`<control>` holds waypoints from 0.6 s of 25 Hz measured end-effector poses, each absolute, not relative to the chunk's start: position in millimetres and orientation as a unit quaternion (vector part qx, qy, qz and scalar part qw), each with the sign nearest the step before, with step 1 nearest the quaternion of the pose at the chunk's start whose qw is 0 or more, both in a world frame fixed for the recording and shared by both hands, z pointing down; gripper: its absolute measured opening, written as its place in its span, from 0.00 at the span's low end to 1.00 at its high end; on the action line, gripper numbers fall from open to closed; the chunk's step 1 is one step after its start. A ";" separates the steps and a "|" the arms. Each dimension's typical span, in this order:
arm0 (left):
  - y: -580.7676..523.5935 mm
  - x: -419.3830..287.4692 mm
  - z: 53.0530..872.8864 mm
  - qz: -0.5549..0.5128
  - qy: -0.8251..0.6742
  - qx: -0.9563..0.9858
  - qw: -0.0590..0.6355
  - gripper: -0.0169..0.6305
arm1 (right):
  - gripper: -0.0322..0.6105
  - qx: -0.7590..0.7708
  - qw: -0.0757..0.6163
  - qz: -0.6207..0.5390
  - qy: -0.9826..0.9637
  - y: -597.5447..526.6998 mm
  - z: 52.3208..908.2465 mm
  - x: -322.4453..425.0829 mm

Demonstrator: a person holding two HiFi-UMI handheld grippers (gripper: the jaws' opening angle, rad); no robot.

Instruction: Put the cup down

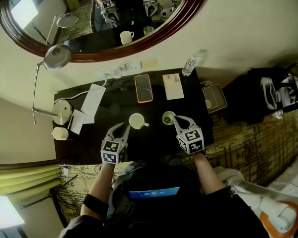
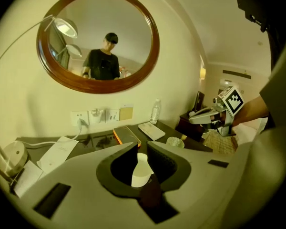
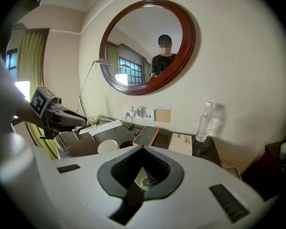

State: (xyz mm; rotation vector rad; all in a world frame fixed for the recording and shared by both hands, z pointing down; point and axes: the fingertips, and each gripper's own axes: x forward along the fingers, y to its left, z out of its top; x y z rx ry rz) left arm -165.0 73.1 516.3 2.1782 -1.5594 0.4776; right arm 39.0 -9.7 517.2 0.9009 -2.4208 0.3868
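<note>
Left gripper [image 1: 125,127] hovers with its jaws a narrow slit apart and nothing pinched. Through the slit shows the cup [image 1: 136,120], upright on the desk [image 1: 114,108] just this side of the phone [image 1: 143,88]. The put-down looks done; the step in hand is letting go. Next comes a straight draw back, clear of the rim. Right gripper [image 1: 176,118], jaws closed and empty, sits near-right of the phone by a second cup [image 1: 168,117]. Both grippers point forward and somewhat down.
</note>
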 end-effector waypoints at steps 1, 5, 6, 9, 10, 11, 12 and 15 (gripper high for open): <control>70.0 -162.3 517.8 0.181 -0.549 0.790 0.206 0.14 | 0.07 0.333 0.261 0.141 -0.895 -9.8 517.7 40.0; 57.4 -147.6 527.5 0.242 -0.485 0.819 0.189 0.36 | 0.07 0.331 0.261 0.136 -0.897 -9.3 522.9 43.6; 54.7 -143.0 530.1 0.266 -0.468 0.823 0.182 0.41 | 0.07 0.330 0.261 0.136 -0.897 -8.7 523.3 43.9; 52.1 -129.3 550.4 0.362 -0.393 0.833 0.146 0.57 | 0.07 0.327 0.260 0.149 -0.896 -4.4 519.4 42.4; 53.7 -126.7 564.5 0.398 -0.356 0.836 0.129 0.63 | 0.07 0.327 0.260 0.153 -0.896 -3.6 520.1 42.8; 56.0 -125.4 579.3 0.433 -0.316 0.836 0.113 0.67 | 0.07 0.328 0.260 0.156 -0.895 -3.1 522.0 43.8; 57.9 -124.8 591.7 0.465 -0.279 0.834 0.096 0.72 | 0.07 0.328 0.261 0.159 -0.894 -2.4 524.5 45.1; 58.7 -122.9 615.6 0.528 -0.194 0.825 0.063 0.82 | 0.07 0.330 0.262 0.171 -0.891 -0.4 532.5 50.2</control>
